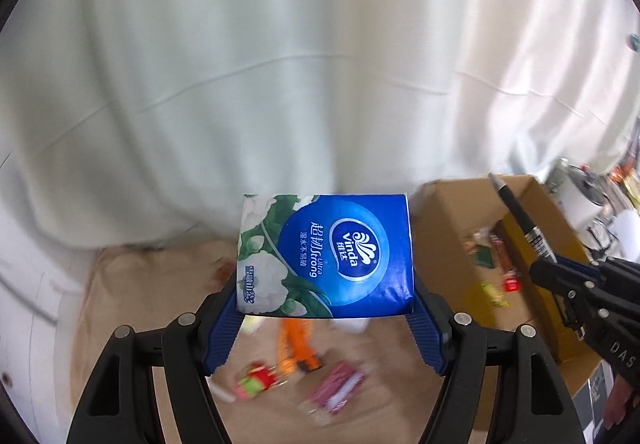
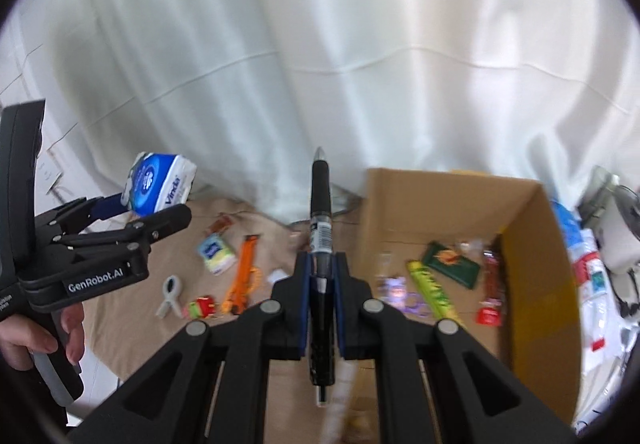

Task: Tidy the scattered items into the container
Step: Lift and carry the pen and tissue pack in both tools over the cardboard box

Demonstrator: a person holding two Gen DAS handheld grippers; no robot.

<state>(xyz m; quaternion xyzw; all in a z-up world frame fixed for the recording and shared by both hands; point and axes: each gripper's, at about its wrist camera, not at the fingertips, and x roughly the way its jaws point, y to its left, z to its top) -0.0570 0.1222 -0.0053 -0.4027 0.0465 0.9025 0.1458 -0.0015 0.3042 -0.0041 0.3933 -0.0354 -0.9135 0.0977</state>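
Through my left wrist view, my left fingers (image 1: 326,308) clamp a blue tissue pack (image 1: 326,256) by its two side edges, lifted clear of the tan cloth (image 1: 132,284) below; the cardboard box (image 1: 452,219) sits off to the right, and my right gripper (image 1: 560,276) crosses in front of it holding a black pen (image 1: 520,217). The pack is soft, so I judge it could bow and slip out if my squeeze eases on the way over. Through my right wrist view, my right fingers (image 2: 322,276) are narrow around the pen's (image 2: 321,211) barrel, its tip pointing forward beside the box's near left wall (image 2: 372,203). The pen is held along its length, so it could pivot or strike that wall rather than drop inside. Only this view shows the box's inside, already holding a green packet (image 2: 452,264) and other bits, plus the white clip (image 2: 170,296), orange strap (image 2: 244,272) and small tissue pack (image 2: 216,254) lying on the cloth (image 2: 120,324).
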